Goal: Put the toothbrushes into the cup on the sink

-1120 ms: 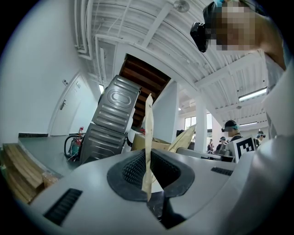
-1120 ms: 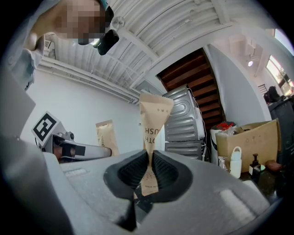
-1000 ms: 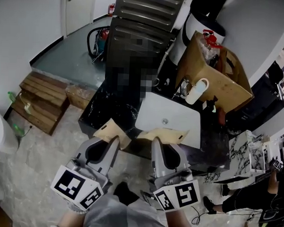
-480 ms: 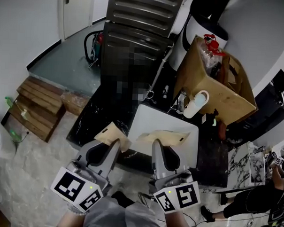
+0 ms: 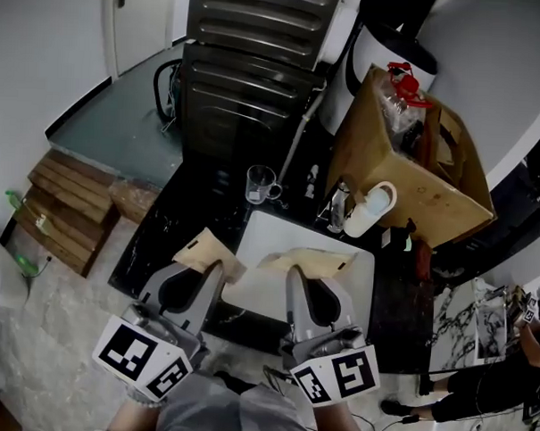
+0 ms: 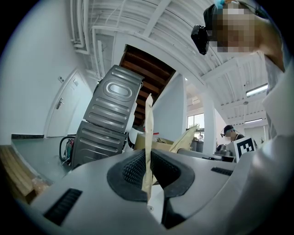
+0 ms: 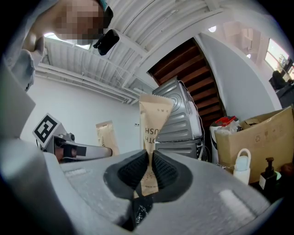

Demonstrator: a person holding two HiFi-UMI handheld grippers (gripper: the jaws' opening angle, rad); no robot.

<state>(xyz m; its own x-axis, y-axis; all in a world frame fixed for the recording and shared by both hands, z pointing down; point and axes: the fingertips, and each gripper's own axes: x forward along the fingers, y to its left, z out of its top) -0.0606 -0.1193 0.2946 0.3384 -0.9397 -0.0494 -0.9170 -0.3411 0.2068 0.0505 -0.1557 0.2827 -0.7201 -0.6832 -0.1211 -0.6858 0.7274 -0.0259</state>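
While it's clamped, tan toothbrush packet (image 7: 154, 117), flat

Makeshift washroom: sink (image 5: 287, 233) on dark counter (image 5: 176, 224), cardboard box (image 5: 414, 181).

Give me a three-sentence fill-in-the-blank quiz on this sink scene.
The left gripper and right gripper each clamp one toothbrush packet, making ____ packets held.
The glass cup stands on the ____ counter near the sink.
The sink is ____.
Missing: two; black; white.
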